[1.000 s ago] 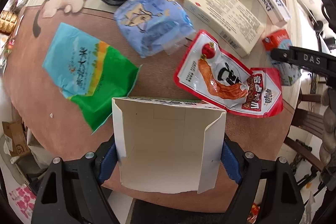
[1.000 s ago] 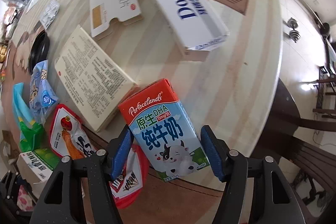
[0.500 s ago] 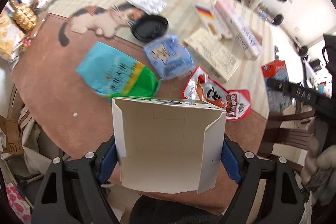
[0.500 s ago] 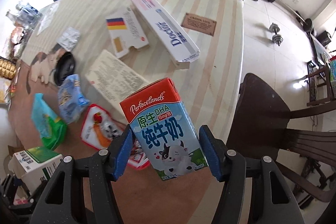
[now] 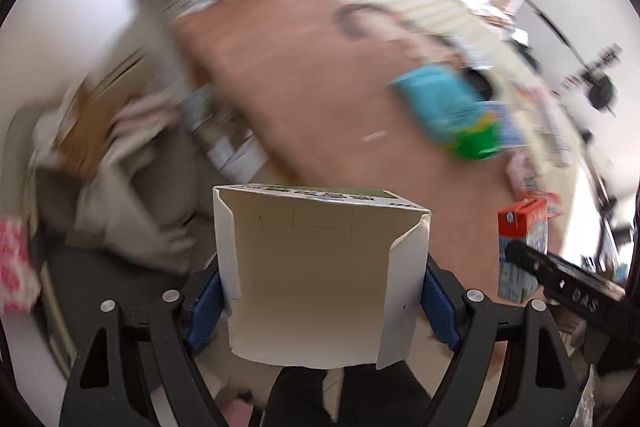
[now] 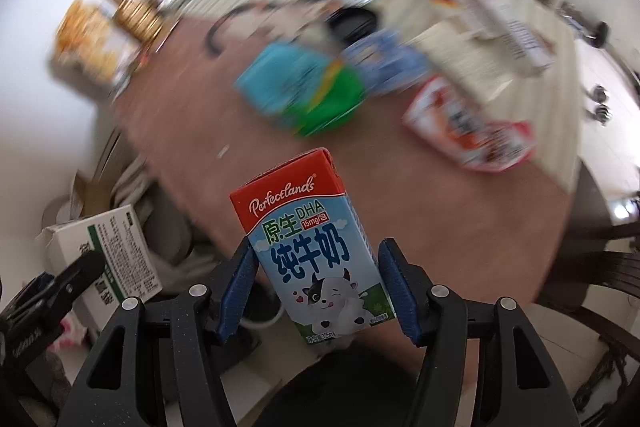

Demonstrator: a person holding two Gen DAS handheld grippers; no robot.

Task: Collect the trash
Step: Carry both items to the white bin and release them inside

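I have a piece of trash in each tool. My left gripper (image 5: 322, 291) is clamped on the open white carton (image 5: 316, 279), its blue pads pressing the two side walls low down, near the torn open end that faces me. That carton looks empty, so I judge it light but soft: thin card that will buckle if I squeeze harder, and the side flaps at 3 and 9 o'clock already bow a little. The hold on the side walls near the folded edges seems the sound one. My right gripper (image 6: 316, 291) pinches the milk carton (image 6: 310, 247) across its narrow sides, at its lower half, with the red top pointing to 12 o'clock. It is a small stiff brick, probably light if drained, with a glossy skin that could slip, so a mid-body grip suits it. Both jaws stand only as wide as the cartons they hold. Both cartons hang off the near edge of the table (image 6: 192, 131), which lies blurred toward 12 o'clock with wrappers on it. At 8 o'clock in the right view I see the white carton from outside.
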